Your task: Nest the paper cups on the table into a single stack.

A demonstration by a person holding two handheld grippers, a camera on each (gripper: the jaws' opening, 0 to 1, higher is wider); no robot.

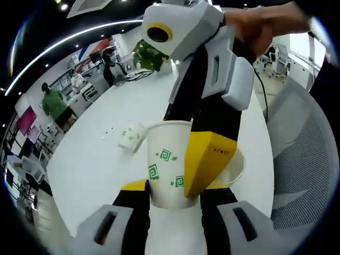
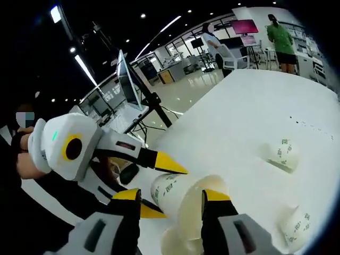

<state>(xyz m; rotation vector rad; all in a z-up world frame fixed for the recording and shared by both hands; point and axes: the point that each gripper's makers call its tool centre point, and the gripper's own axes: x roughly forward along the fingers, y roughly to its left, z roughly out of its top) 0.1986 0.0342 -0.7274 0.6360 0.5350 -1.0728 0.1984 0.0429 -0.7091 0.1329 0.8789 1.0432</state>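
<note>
Looking at the left gripper view, a white paper cup (image 1: pixel 167 164) w/ green square-spiral prints sits dead center of the frame, pinched between the left gripper (image 1: pixel 172 192) jaws near its bottom. The right gripper (image 1: pixel 210 159) comes in from the upper right, one yellow-tipped jaw reaching down inside the cup's mouth and pressing the wall, so it's clamped on the rim of the same cup. A person's hand (image 1: pixel 265 26) holds that gripper at the top right.

Right gripper view: same cup (image 2: pixel 183 199) lies sideways at lower center between the right gripper (image 2: pixel 172 204) jaws, w/ the left gripper (image 2: pixel 154 186) coming in from the left, yellow tips on the cup's base end.

Other cups: one lying on its side (image 1: pixel 131 136) left of center in the left gripper view; in the right gripper view one on its side (image 2: pixel 281 154) at right and another (image 2: pixel 298 226) at the lower right, both well apart from the held cup.

Surface is a big white table (image 1: pixel 106 159), pretty glossy. Room is an open office/lab type space, dark ceiling w/ strip lights, a green plant (image 1: pixel 149 56) at the far table edge, and a person in a green shirt (image 1: pixel 53 103) at the left.
</note>
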